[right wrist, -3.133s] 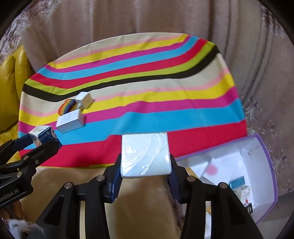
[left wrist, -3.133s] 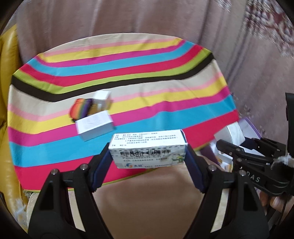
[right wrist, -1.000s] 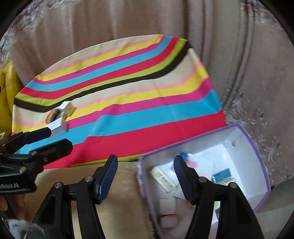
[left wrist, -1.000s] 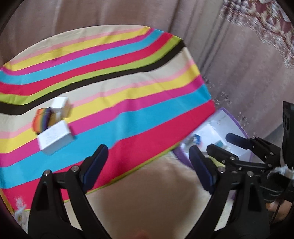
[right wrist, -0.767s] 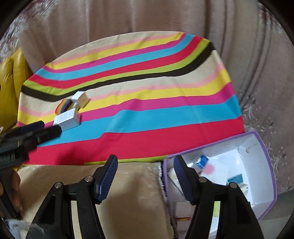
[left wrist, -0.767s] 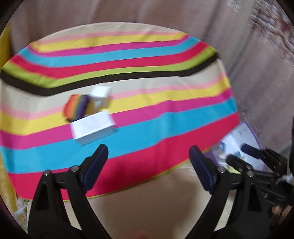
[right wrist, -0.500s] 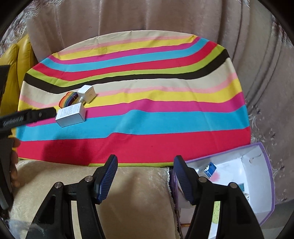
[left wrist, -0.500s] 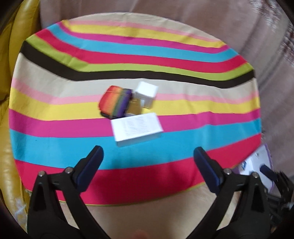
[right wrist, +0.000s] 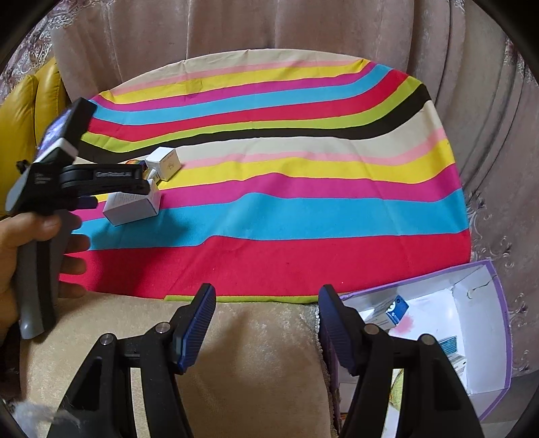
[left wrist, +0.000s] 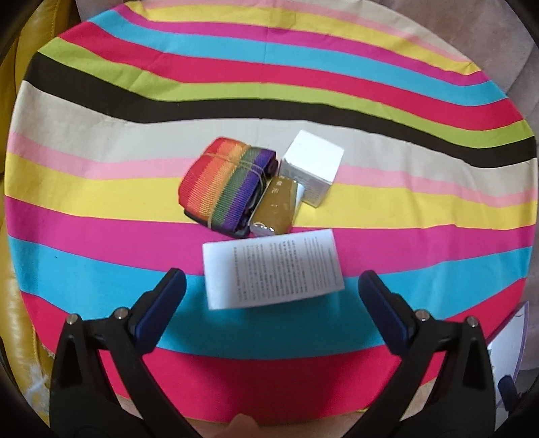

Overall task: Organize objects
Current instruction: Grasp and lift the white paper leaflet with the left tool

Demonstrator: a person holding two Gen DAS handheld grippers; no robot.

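Note:
On the striped cloth (left wrist: 101,175) lie a flat white printed box (left wrist: 273,268), a small white cube box (left wrist: 311,166), a rainbow strap roll (left wrist: 227,183) and a gold-brown packet (left wrist: 278,207) between roll and cube. My left gripper (left wrist: 271,300) is open and empty, its jaws either side of the flat box's near edge, just above it. In the right wrist view the left gripper (right wrist: 89,202) hovers over the flat box (right wrist: 134,207), beside the cube box (right wrist: 165,163). My right gripper (right wrist: 266,320) is open and empty over the beige cushion (right wrist: 252,370).
A purple-edged white box (right wrist: 485,337) with several small packages stands at the right, beside the cushion. A yellow leather seat (right wrist: 23,111) is at the left. Curtains (right wrist: 269,27) hang behind the cloth.
Both grippers dropped their boxes into the purple-edged box and opened. The left gripper then swung left and forward over the cloth, closing in on the flat white box. The right gripper drew back.

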